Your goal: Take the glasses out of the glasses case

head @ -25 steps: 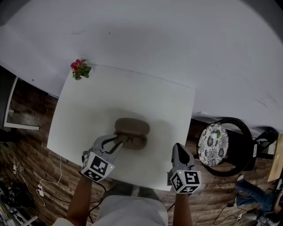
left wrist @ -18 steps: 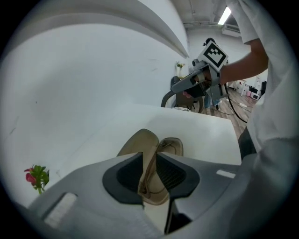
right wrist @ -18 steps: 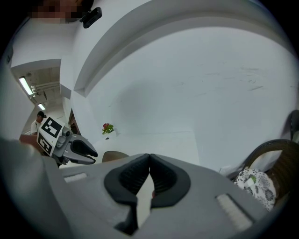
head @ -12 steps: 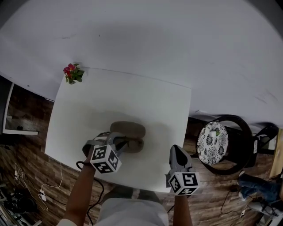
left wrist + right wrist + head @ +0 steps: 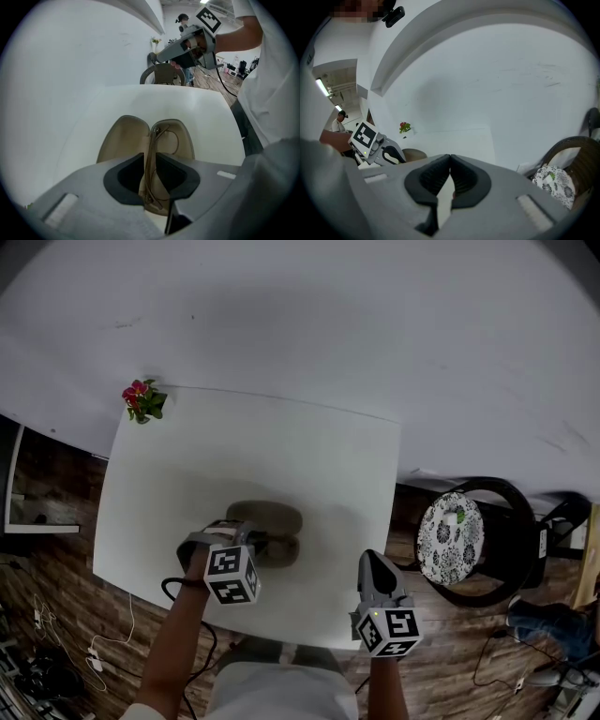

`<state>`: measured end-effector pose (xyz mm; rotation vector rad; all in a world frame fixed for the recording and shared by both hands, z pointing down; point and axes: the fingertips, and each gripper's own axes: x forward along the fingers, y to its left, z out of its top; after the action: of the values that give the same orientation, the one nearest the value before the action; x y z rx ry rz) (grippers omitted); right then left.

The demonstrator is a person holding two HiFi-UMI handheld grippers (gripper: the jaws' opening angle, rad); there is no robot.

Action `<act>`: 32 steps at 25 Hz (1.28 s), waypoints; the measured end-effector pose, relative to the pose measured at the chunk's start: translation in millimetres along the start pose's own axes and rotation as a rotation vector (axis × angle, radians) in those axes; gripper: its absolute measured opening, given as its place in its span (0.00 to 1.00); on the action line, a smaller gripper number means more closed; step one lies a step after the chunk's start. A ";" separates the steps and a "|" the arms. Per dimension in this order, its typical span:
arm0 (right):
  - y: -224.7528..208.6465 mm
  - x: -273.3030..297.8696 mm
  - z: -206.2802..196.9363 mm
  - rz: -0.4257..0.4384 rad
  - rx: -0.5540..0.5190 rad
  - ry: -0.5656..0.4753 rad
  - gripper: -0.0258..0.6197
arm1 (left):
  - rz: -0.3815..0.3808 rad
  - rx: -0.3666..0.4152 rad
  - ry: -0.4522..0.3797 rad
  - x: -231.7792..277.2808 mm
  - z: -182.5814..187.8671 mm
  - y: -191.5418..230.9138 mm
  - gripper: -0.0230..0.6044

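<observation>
A tan glasses case lies open on the white table, near its front edge. In the left gripper view its two halves spread apart with the thin-framed glasses standing on edge between them. My left gripper is shut on the glasses frame, and in the head view it sits at the case's near side. My right gripper hovers over the table's front right edge, shut with nothing in it.
A small pot of red flowers stands at the table's far left corner. A dark chair with a patterned cushion is to the right of the table. A white wall runs behind. Cables lie on the wooden floor at left.
My left gripper has swung in toward the case, its marker cube now closer to the case's near side. The right gripper has barely moved.
</observation>
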<state>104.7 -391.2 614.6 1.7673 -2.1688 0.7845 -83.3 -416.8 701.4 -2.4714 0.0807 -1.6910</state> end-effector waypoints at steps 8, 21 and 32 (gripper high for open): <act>2.4 3.4 -4.0 0.010 -0.004 0.011 0.04 | -0.018 0.036 0.045 12.3 -4.4 -3.2 0.14; 2.3 2.1 -7.0 0.007 -0.006 0.018 0.04 | 0.020 0.088 0.063 15.6 -7.9 -0.9 0.07; 6.2 -8.5 -1.5 0.013 -0.009 -0.002 0.04 | 0.104 0.070 0.035 -8.2 1.1 11.7 0.07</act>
<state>100.6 -382.6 610.1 1.7522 -2.1840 0.7743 -84.8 -427.2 691.7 -2.3457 0.1492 -1.6652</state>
